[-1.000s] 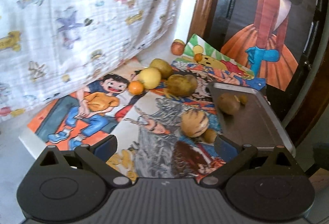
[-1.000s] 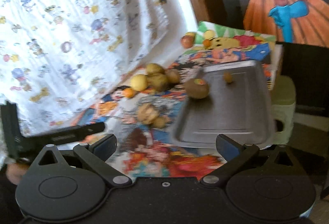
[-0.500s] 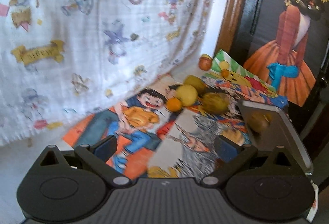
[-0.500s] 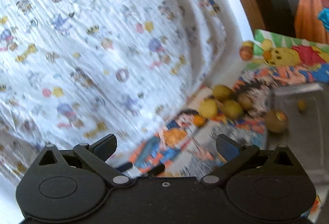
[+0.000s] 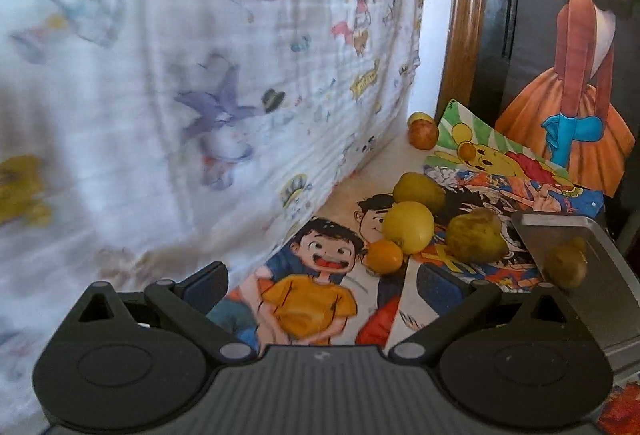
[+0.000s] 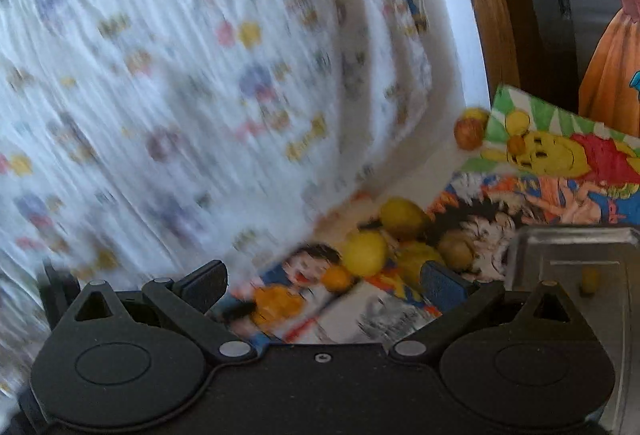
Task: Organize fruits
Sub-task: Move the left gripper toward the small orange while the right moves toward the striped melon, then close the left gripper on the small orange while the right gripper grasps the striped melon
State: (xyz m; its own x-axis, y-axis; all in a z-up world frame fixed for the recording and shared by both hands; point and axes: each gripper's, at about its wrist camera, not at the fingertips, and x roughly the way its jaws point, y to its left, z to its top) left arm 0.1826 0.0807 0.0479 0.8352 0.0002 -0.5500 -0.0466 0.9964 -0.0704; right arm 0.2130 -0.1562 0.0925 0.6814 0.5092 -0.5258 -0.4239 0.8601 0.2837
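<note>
White curtain (image 5: 200,75) printed with small purple, yellow and pink cartoons; mat (image 5: 320,295) of bright comic drawings, a boy in an orange shirt; grey metal tray (image 5: 600,275); yellow apple (image 5: 408,227); orange mandarin (image 5: 385,255); brownish-yellow pear (image 5: 476,237); black grippers with blue pads (image 5: 208,285)

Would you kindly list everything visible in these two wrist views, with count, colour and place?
Small orange fruit: one, orange, on the cartoon posters, touching the yellow fruit.
Yellow fruit: one, yellow, middle of the cluster.
Green-yellow fruit: one, behind the yellow one.
Lumpy fruit: one, brownish-yellow, beside the tray.
Reddish fruit: one, far corner by the curtain.
Tray: one, grey metal, right; a brown fruit on it.
Cartoon posters: several, multicoloured, covering the surface.
Curtain: one, white, printed, left.
Left gripper: open, empty.
Right gripper: open, empty.
</note>
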